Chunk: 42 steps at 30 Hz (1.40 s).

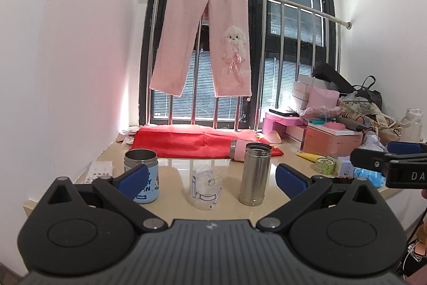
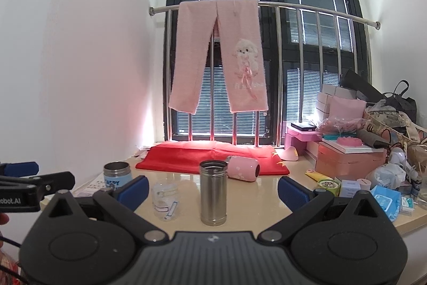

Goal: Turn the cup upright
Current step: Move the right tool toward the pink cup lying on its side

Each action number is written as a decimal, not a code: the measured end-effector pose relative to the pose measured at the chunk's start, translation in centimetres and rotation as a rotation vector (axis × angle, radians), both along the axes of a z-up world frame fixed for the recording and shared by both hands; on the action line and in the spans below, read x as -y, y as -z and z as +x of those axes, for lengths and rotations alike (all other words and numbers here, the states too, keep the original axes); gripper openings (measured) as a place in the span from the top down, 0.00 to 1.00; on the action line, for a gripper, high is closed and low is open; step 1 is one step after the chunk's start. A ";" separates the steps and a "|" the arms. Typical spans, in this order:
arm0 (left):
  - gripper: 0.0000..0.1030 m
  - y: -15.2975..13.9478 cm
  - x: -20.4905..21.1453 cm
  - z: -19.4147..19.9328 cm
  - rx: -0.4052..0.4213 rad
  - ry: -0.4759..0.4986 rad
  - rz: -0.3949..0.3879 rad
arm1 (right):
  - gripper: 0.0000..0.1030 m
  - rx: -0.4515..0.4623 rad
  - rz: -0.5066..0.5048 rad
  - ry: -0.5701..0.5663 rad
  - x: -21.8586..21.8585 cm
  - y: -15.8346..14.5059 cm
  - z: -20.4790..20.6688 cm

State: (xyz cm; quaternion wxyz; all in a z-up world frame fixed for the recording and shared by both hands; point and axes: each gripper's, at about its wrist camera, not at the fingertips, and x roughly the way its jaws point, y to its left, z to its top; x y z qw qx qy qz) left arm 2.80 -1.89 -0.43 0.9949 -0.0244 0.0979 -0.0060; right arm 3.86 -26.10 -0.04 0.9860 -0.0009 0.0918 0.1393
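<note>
Pink cup (image 2: 243, 168) lies on its side on the bench (image 2: 256, 205), at the front edge of the red cloth (image 2: 186, 159), its long axis running roughly 9-to-3 with the dark mouth facing 3 o'clock. From the right gripper (image 2: 213, 188) it sits at about 1 o'clock, beyond the upright steel flask (image 2: 213, 191). From the left gripper (image 1: 212, 178) it is near 12 to 1 o'clock, partly hidden behind that flask. Both grippers hover short of the bench items, fingers spread wide, nothing held. Right gripper judged the better placed: clearer line, passing right of the flask. A clear glass (image 2: 165, 200) and a blue printed tin (image 1: 141, 175) stand at 10 to 11 o'clock, well apart from the cup.
</note>
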 end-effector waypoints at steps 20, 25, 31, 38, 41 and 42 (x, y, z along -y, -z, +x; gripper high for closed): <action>0.00 0.1 8.4 22.4 -0.213 0.092 0.112 | 0.00 -0.157 -0.027 -0.033 6.6 3.5 21.6; 0.00 -2.8 13.8 31.2 -0.309 0.136 0.167 | 0.00 -0.192 -0.073 -0.095 10.5 1.7 29.9; 0.00 -7.0 19.9 40.2 -0.445 0.241 0.316 | 0.00 -0.250 -0.120 -0.128 15.7 -2.6 36.6; 0.00 -7.5 24.9 51.1 -0.668 0.353 0.517 | 0.00 -0.348 -0.137 -0.225 19.8 -5.8 42.9; 0.00 -5.5 25.9 55.4 -0.768 0.416 0.649 | 0.00 -0.365 -0.179 -0.289 20.0 -5.3 45.2; 0.00 -4.7 25.9 56.4 -0.797 0.437 0.682 | 0.00 -0.371 -0.195 -0.324 19.8 -4.9 46.1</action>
